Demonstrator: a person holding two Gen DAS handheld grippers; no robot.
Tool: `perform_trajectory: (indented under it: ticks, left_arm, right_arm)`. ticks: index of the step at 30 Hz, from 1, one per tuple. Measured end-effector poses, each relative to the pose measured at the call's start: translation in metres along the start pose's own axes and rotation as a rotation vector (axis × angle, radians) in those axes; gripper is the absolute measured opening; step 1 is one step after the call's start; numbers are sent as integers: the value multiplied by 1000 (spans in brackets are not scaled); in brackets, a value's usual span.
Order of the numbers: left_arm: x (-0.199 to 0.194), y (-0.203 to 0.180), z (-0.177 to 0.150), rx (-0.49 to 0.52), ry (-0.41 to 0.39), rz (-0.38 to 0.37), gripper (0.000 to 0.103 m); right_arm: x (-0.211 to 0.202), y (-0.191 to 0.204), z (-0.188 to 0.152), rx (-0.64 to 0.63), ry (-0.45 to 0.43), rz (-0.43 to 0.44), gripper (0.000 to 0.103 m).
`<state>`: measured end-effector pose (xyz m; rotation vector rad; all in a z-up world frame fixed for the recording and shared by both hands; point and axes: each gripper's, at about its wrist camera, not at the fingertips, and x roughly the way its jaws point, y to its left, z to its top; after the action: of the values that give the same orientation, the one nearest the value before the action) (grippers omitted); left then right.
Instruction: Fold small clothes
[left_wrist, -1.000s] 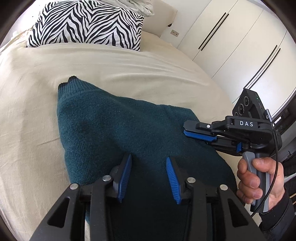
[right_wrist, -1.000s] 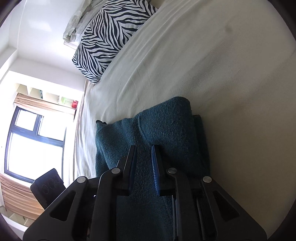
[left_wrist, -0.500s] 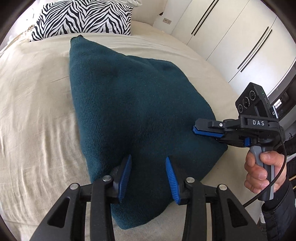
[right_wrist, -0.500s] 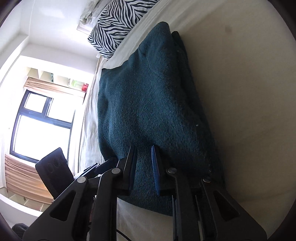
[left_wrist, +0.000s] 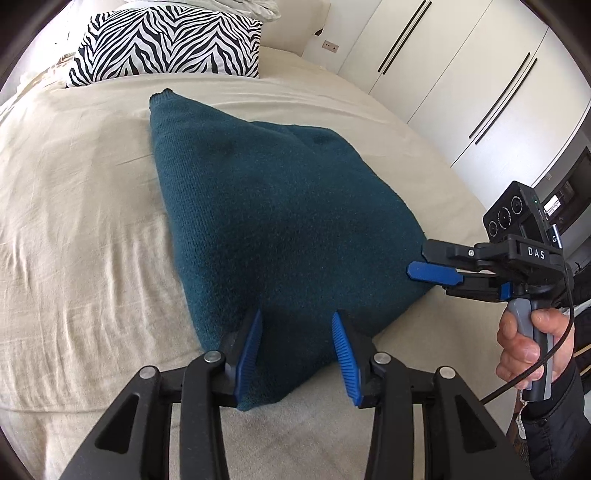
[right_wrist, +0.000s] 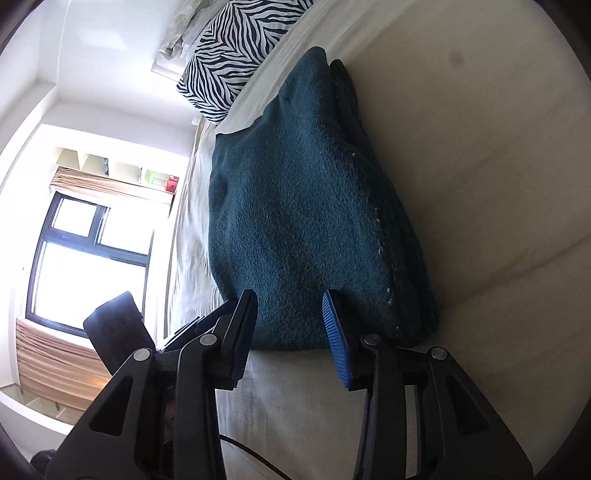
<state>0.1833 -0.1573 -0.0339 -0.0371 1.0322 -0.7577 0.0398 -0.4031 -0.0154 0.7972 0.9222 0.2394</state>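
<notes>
A dark teal knitted sweater (left_wrist: 280, 221) lies folded on the cream bed sheet (left_wrist: 74, 221); it also shows in the right wrist view (right_wrist: 295, 221). My left gripper (left_wrist: 295, 332) is open over the sweater's near corner, holding nothing. My right gripper (right_wrist: 288, 314) is open at the sweater's near edge, holding nothing; it also shows in the left wrist view (left_wrist: 428, 264) at the sweater's right corner, held by a hand (left_wrist: 532, 347).
A zebra-striped pillow (left_wrist: 166, 44) lies at the head of the bed, also in the right wrist view (right_wrist: 236, 48). White wardrobe doors (left_wrist: 461, 74) stand to the right. A window (right_wrist: 85, 251) is on the far side. The bed's front edge is near.
My right gripper has opened and let go of the sweater. Both grippers have drawn back toward the near edge, and the sweater now lies flat, folded.
</notes>
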Motion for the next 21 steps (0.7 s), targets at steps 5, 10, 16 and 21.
perform_trajectory:
  ticks: [5,10,16,21]
  left_arm:
    - [-24,26,17,-62,-99,5,82]
    - [7,76,42,-261,30,-121,82]
    - [42,95,61,-375,99,-209,77]
    - [48,94,66,-397,127,-147,61]
  right_arm:
    - [-41,16,36,-82,-142,-54,76]
    - [-16,-11,83,-3,-35,-64,76]
    - [40,-35,119,56,90,-55,72]
    - [73,-21,127,-18,159,-119,48]
